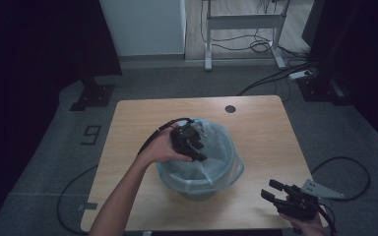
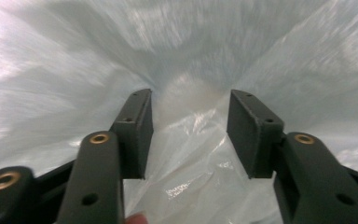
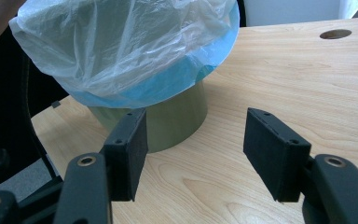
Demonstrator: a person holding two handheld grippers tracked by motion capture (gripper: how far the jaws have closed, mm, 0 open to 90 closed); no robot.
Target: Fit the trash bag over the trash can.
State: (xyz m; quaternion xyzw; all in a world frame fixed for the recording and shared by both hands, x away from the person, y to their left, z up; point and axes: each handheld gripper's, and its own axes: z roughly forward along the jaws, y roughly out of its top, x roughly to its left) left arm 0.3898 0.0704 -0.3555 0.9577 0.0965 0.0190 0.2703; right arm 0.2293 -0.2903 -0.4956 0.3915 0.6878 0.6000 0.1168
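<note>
Your desk [image 1: 142, 118] is one pale wooden top with a single round cable hole [image 1: 230, 108] near its far edge, and most of its surface is bare: wide open room to the far side and to both sides of the bin. On the floor to the left of the desk a mark reads as the figure "9" [image 1: 92, 134]; nothing else legible shows. One bin [image 3: 168, 121] stands near the middle of the desk, olive-green at the base, and one translucent bag [image 1: 226, 164] lines it, its blue-tinted edge folded out over the rim all round.

Your left gripper [image 1: 197, 147] is at the bin's near-left rim, pointing down into the mouth. In the left gripper view its fingers [image 2: 137, 130] stand apart with loose bag film lying between them, pads not pressing on it: released.

Your right gripper [image 1: 275, 191] rests low by the desk's near-right corner, well apart from the bin, aimed toward it. Its fingers [image 3: 130, 149] are spread wide with only bare desk between them
</note>
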